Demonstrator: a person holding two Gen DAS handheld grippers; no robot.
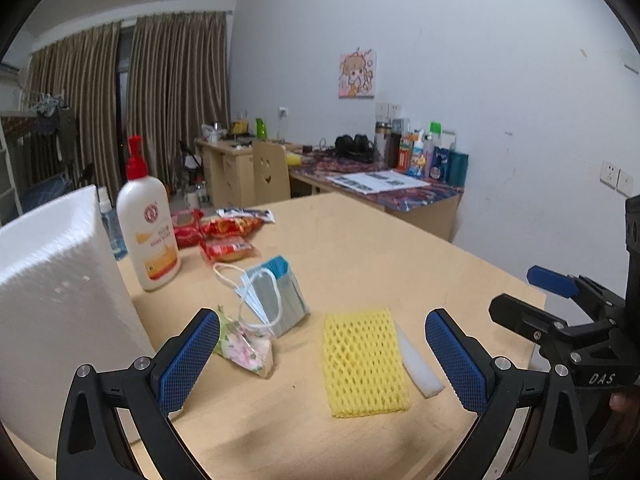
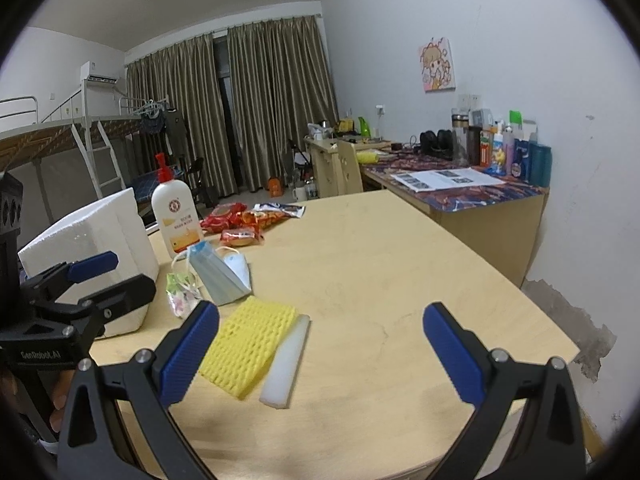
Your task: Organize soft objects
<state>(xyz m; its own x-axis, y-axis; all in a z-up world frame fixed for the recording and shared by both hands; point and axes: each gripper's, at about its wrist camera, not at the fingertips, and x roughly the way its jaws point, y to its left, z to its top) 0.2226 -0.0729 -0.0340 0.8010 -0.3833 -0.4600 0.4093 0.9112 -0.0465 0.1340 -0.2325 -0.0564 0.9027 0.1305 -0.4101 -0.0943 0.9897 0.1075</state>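
A yellow foam net (image 1: 363,362) (image 2: 250,346) lies flat on the wooden table (image 1: 380,248) (image 2: 372,264), between the fingers of my open left gripper (image 1: 322,364). A white foam strip (image 1: 418,364) (image 2: 287,364) lies along its right side. Behind them sit a stack of blue face masks (image 1: 276,300) (image 2: 220,276) and a floral mask in a clear bag (image 1: 246,350) (image 2: 181,294). My right gripper (image 2: 320,354) is open above the table, with the strip and net at its left finger. Both grippers are empty.
A white foam box (image 1: 52,300) (image 2: 96,248) stands at the table's left. A lotion pump bottle (image 1: 146,224) (image 2: 176,216) and red snack packets (image 1: 224,236) (image 2: 240,224) sit behind the masks. A cluttered desk (image 2: 472,196) lines the far wall.
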